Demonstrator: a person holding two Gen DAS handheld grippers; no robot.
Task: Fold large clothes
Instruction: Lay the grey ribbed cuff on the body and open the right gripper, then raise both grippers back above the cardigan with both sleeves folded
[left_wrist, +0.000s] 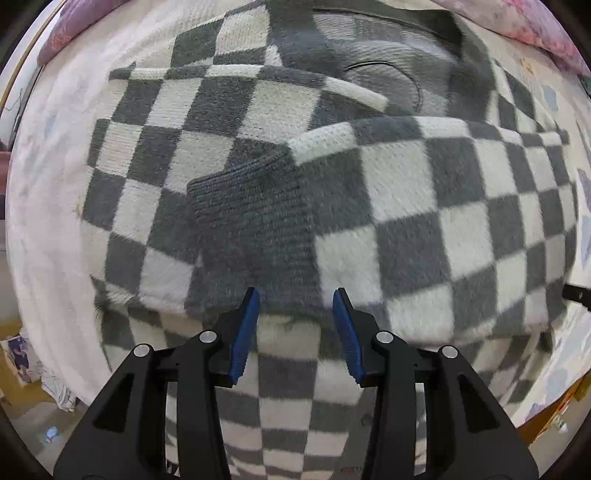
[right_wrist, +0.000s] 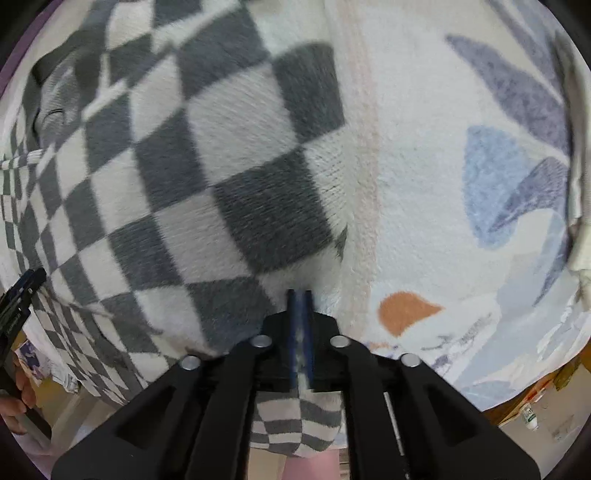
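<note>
A grey-and-white checkered sweater (left_wrist: 424, 206) lies spread on the bed, its sleeves folded across the body. One grey ribbed cuff (left_wrist: 255, 221) rests in the middle. My left gripper (left_wrist: 295, 295) hangs open just above the cuff's lower end, and I see nothing pinched between its blue pads (left_wrist: 245, 332). My right gripper (right_wrist: 300, 295) is at the sweater's (right_wrist: 207, 177) right edge. Its pads stand almost together with a strip of white fuzzy fabric between them, and checkered cloth hangs beneath it. The left gripper (right_wrist: 18, 295) shows at the left edge of the right wrist view.
The bed cover (right_wrist: 443, 184) is white with blue, purple and orange shapes. Pink-purple pillows (left_wrist: 535, 33) lie at the far side. The bed's near edge drops to the floor (left_wrist: 22, 406), where papers lie. A hand (right_wrist: 14, 402) holds the left tool.
</note>
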